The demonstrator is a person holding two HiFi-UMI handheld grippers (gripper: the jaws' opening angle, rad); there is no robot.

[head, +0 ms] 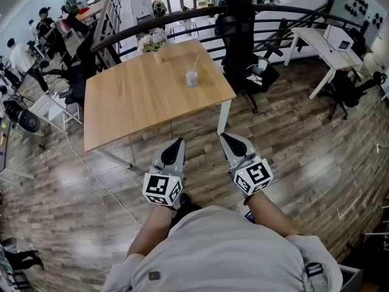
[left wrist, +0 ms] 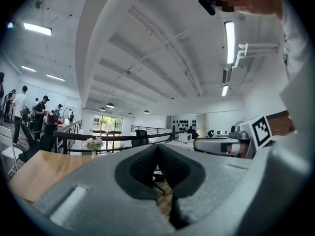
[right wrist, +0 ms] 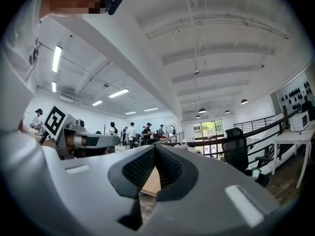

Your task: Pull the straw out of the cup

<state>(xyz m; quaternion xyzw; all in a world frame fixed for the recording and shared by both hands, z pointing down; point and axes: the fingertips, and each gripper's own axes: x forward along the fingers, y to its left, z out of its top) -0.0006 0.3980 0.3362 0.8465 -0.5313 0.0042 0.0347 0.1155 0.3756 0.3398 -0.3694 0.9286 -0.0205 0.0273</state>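
A clear cup with a pale straw leaning in it stands on the wooden table, near its right edge. My two grippers are held level side by side in front of my body, well short of the table's near edge. Left gripper has its jaws together with nothing between them. Right gripper is shut and empty too. In the left gripper view the tips of the left gripper meet, and in the right gripper view the tips of the right gripper meet. Neither gripper view shows the cup.
A small vase of flowers stands at the table's far edge. A black office chair sits right of the table, and a white desk farther right. A dark railing runs behind. Several people sit at the far left. The floor is wood planks.
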